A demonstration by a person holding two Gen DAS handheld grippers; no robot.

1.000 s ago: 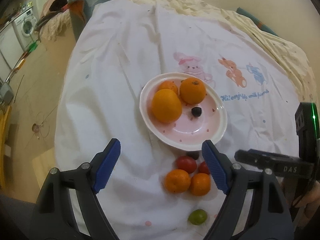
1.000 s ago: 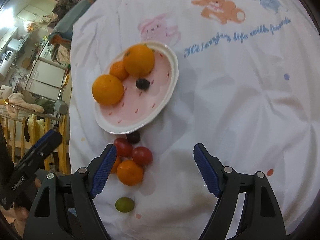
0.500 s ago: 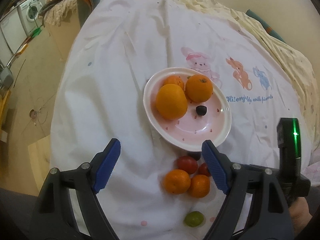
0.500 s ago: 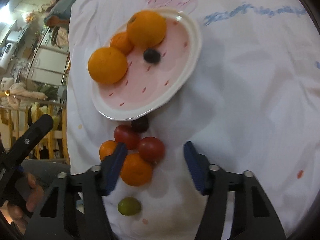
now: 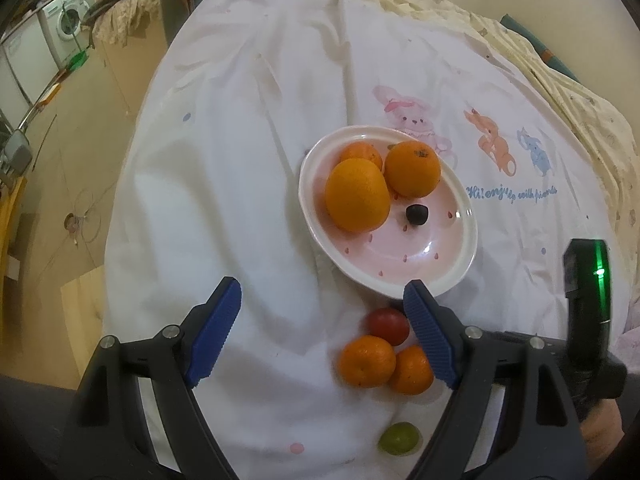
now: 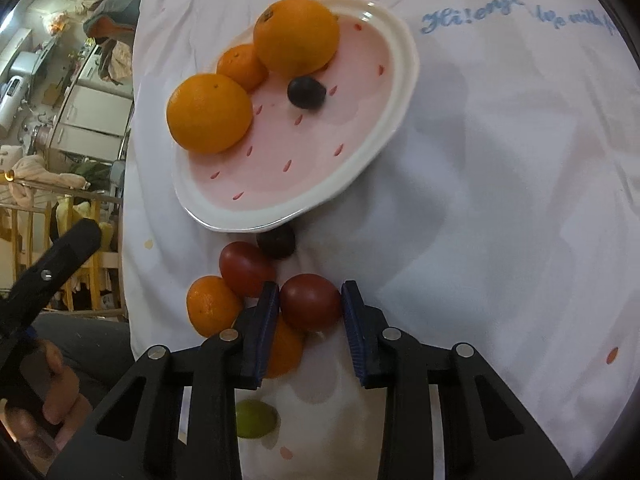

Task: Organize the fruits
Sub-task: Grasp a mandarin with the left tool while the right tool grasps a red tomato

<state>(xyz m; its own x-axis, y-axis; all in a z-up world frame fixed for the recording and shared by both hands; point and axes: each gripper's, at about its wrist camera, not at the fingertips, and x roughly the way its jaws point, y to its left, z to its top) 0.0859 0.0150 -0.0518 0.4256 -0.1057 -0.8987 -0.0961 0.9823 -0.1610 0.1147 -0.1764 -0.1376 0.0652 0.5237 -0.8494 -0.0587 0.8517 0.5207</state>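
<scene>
A pink plate (image 6: 372,132) (image 5: 460,268) on the white cloth holds three oranges (image 6: 209,112) (image 5: 357,195) and a dark plum (image 6: 307,92) (image 5: 417,214). Below it lie two red tomatoes, two small oranges (image 6: 210,306) (image 5: 367,361), a second dark plum (image 6: 277,241) and a green fruit (image 6: 255,418) (image 5: 399,438). My right gripper (image 6: 310,300) is closed around the right red tomato (image 6: 310,300), its pads touching both sides. The other tomato (image 6: 245,268) (image 5: 389,325) lies just left. My left gripper (image 5: 320,320) is open and empty, above the cloth left of the loose fruit.
The white cloth (image 5: 240,160) with cartoon animal prints covers a bed or table; its left edge drops to the floor (image 5: 60,160). A washing machine (image 5: 66,24) stands far left. The right gripper's body (image 5: 588,300) shows at right in the left wrist view.
My right gripper has moved down onto the loose fruit and narrowed from wide open until its pads close on the right red tomato. My left gripper stays open, drifting slightly.
</scene>
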